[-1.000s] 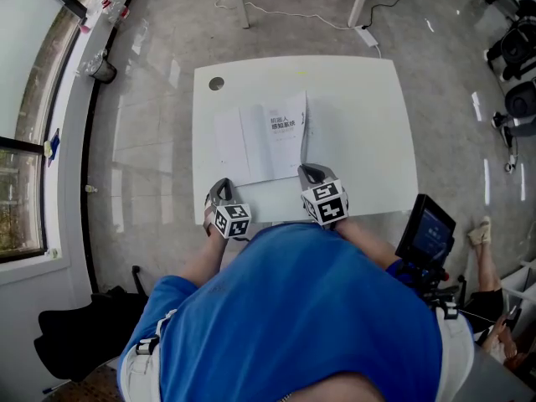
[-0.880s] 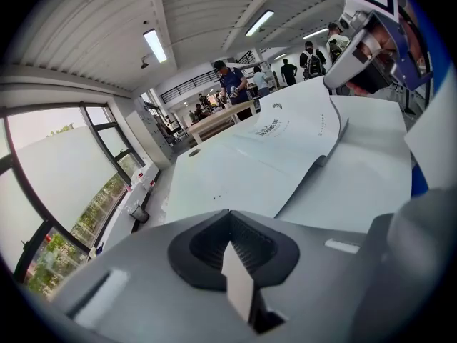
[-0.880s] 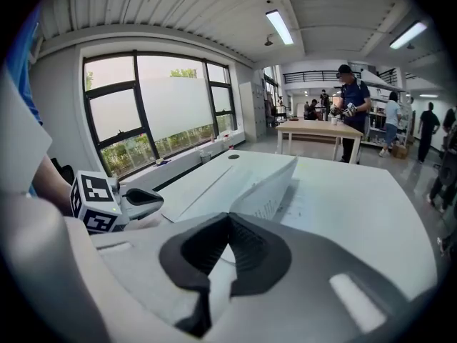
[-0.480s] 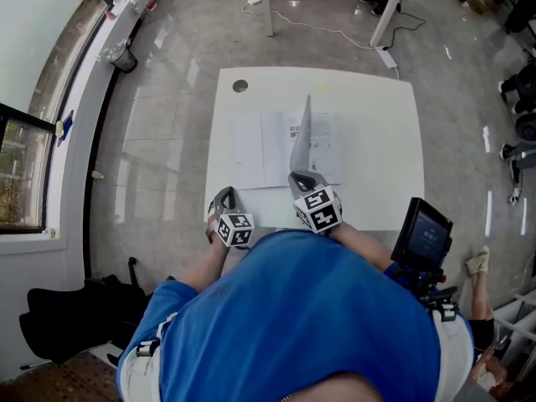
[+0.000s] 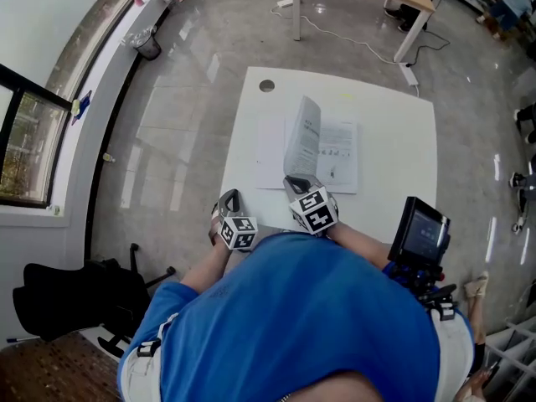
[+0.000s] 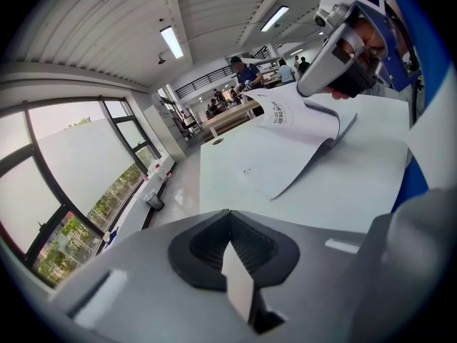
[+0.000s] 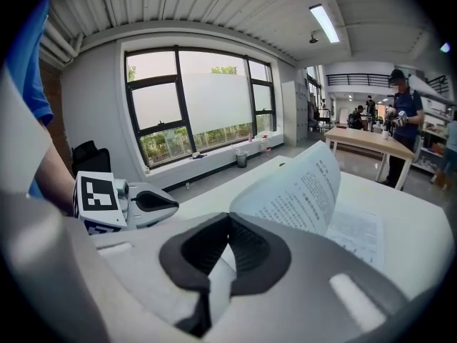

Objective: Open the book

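Right gripper (image 5: 295,182): fingers pinch a page (image 5: 303,141), raised upright.
Left gripper (image 5: 229,198): fingers together, empty.
Book (image 5: 339,153): open on table (image 5: 398,141).

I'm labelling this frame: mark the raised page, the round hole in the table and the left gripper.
raised page (image 5: 304,134), head view, on its printed face.
round hole (image 5: 266,85), head view, on its dark centre.
left gripper (image 5: 229,196), head view, at its closed jaw tips.
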Motion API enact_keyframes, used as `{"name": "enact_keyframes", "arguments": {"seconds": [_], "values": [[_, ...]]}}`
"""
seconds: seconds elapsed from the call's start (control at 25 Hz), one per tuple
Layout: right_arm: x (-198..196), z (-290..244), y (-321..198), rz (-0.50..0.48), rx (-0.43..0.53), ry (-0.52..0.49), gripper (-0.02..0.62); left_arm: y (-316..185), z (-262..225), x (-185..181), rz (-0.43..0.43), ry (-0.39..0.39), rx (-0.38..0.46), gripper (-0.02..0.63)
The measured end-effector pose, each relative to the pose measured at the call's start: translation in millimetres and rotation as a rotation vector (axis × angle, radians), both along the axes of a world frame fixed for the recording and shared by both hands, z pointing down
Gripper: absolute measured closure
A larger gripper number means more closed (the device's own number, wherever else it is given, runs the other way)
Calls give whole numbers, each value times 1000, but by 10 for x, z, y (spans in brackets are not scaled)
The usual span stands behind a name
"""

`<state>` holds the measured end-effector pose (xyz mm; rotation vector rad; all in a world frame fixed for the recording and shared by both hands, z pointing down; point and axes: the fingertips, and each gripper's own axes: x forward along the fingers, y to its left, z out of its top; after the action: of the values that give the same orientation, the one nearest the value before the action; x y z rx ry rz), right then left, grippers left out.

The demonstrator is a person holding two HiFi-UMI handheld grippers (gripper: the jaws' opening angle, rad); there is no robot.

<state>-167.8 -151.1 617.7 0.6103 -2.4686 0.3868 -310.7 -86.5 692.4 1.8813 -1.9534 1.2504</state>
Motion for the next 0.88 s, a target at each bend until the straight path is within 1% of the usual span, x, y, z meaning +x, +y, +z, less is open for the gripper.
{"name": "enact_keyframes", "arguments": {"seconds": [0.16, 0.32, 0.4, 0.64, 0.88], "values": [[-215, 139, 111, -41, -30, 16, 592, 127, 16, -170, -32, -2, -3, 598], [-503, 405, 106, -66, -31, 36, 592, 184, 154, -450, -54, -4, -8, 598], [-588, 443, 148, -81, -49, 46, 592, 223, 161, -518, -61, -6, -13, 598], [-701, 549, 236, -122, -70, 97, 592, 336, 65, -589, -77, -11, -23, 598], [-703, 680, 320, -138, -99, 154, 592, 474, -6, -632, -94, -21, -31, 598]]}}
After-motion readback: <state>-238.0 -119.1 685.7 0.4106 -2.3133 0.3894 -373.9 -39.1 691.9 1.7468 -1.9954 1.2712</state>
